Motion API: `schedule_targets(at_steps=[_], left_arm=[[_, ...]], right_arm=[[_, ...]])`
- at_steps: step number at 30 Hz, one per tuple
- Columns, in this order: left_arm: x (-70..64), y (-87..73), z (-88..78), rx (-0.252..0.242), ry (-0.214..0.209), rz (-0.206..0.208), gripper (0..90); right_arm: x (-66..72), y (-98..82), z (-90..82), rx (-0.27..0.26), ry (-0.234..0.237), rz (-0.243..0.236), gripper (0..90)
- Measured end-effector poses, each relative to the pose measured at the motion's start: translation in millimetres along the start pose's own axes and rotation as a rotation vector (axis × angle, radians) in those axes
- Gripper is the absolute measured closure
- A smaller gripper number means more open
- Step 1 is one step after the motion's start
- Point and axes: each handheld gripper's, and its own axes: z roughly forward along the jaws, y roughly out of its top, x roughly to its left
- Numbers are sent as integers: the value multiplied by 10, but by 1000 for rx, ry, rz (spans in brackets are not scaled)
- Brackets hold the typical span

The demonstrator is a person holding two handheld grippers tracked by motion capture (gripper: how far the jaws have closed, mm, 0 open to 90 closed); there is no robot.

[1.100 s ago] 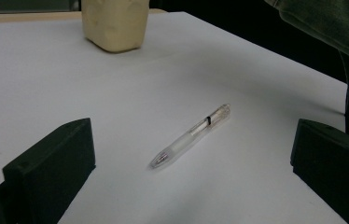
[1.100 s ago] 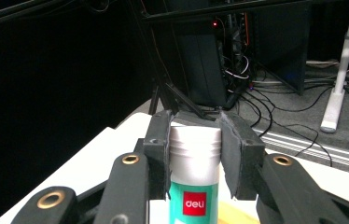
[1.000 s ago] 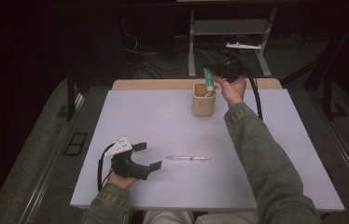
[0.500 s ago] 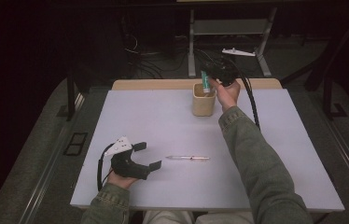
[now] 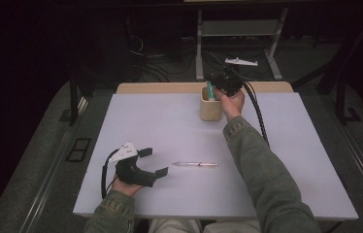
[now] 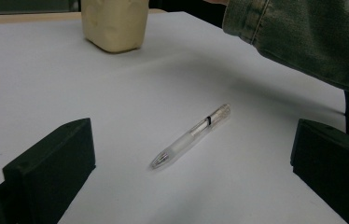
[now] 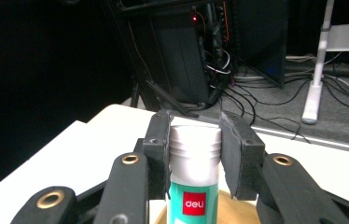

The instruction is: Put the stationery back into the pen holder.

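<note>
Glue stick (image 7: 194, 186), green-bodied with a white cap and a red "deli" label, stands upright between the right gripper (image 7: 195, 154)'s 2 fingers, which press on the cap from either side. That clamp is plain in the right gripper view, where the lower end of the stick sits over the mouth of the beige cup (image 7: 238, 210). From the high view the same glue stick (image 5: 210, 91) is a small green sliver at the rim of the cup (image 5: 210, 108), near the far edge of the desk (image 5: 286, 160), with the right gripper (image 5: 221, 87) above it and the hand just beside the cup; the label and the finger contact cannot be made out there.

The left gripper (image 5: 153, 162) rests near the front left of the desk, its 2 fingers wide apart with nothing between them. In the left gripper view those fingers (image 6: 53, 172) frame a clear pen (image 6: 192, 135) lying flat on the desk, well apart from both, its tip toward the camera. The high view places that pen (image 5: 195, 164) just to the right of the left gripper, lying crosswise. The left gripper view also catches the cup's base (image 6: 114, 25) and a green sleeve (image 6: 303, 42).
</note>
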Motion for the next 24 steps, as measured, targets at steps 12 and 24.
schedule_targets(at_steps=[12,24], left_arm=[[0,0,3,2,-1,2,0],[-11,-1,13,4,0,2,0]], right_arm=[[101,-76,-3,46,-40,-66,591],[75,-30,-198,39,-23,-55,505]])
